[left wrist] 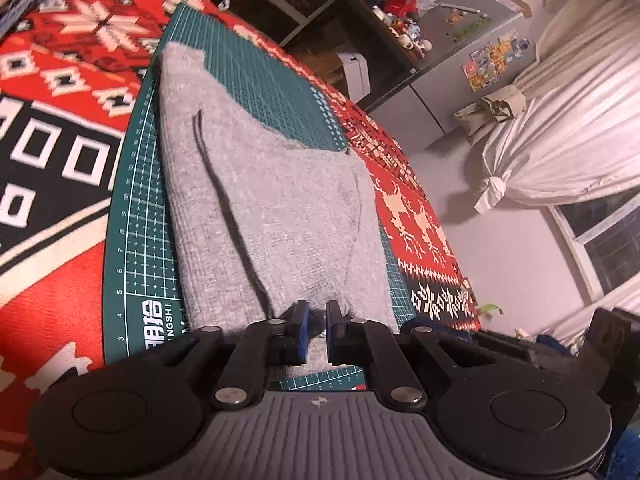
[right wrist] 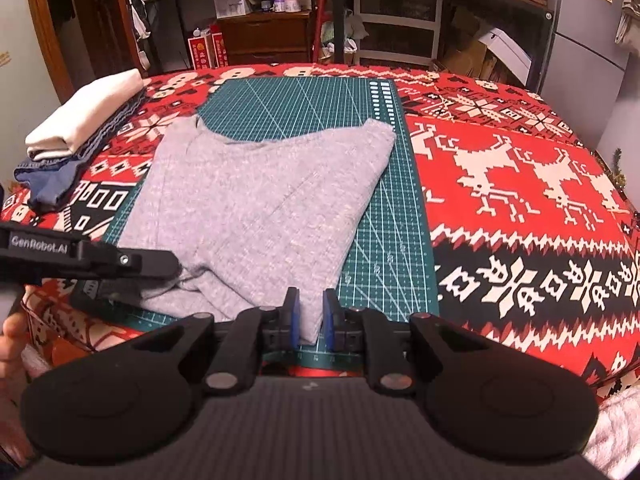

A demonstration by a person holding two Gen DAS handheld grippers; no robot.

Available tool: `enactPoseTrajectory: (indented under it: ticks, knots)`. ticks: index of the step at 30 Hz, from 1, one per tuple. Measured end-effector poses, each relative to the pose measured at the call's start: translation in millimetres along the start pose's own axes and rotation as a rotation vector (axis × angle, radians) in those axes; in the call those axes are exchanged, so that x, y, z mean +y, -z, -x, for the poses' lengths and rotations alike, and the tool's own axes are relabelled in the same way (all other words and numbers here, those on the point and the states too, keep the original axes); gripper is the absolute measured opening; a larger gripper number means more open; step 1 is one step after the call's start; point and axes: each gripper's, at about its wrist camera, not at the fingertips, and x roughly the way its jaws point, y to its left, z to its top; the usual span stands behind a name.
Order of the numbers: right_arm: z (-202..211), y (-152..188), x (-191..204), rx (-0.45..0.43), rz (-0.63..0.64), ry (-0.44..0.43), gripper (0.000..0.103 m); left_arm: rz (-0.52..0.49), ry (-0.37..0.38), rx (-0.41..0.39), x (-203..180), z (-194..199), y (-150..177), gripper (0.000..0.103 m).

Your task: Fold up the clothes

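Gripping the near hem of the grey garment (right wrist: 256, 200), the right tool (right wrist: 310, 320) has its two blue pads nearly together, with a fold of the knit fabric pinched between them. The left tool (left wrist: 314, 330) is set the same way at the garment's other near corner, its pads close on a bunched bit of grey cloth; in the right wrist view its black body comes in from the left and presses on the garment's edge. The garment lies partly folded on the green cutting mat (right wrist: 304, 100), one layer turned over another, covering the mat's near and left part and leaving the far strip bare. The mat rests on a red patterned cloth (right wrist: 520, 184) with white reindeer, which covers the bench. Left of the mat, on that cloth, sits a stack of folded clothes (right wrist: 80, 128), cream on top, blue beneath.
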Motion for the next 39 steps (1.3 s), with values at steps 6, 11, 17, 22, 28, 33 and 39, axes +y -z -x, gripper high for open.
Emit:
enactPoseTrajectory:
  ticks: [6,11,17,22,28,33,39]
  knots:
    - [1,-4,-6,-0.025,-0.027,-0.010,0.013,-0.058,-0.029,-0.024,-10,5,2,0.009]
    - [-2,-4,-12,-0.042,-0.029,-0.013,0.013,-0.091,-0.051,-0.047,-18,8,1,0.009]
    - [-8,-6,-19,-0.062,-0.046,-0.032,0.013,-0.157,-0.114,-0.083,-34,9,-2,0.009]
    - [-14,-7,-24,-0.083,-0.068,-0.046,0.013,-0.238,-0.164,-0.095,-50,3,-6,0.009]
    - [-19,-4,-34,-0.091,-0.105,-0.073,0.013,-0.281,-0.212,-0.066,-58,-16,-15,0.008]
    - [-21,-3,-37,-0.101,-0.105,-0.089,0.013,-0.274,-0.271,-0.017,-59,-41,-23,0.008]
    - [-25,-15,-28,-0.148,-0.023,-0.133,0.012,-0.317,-0.312,0.001,-59,-49,-15,0.009]
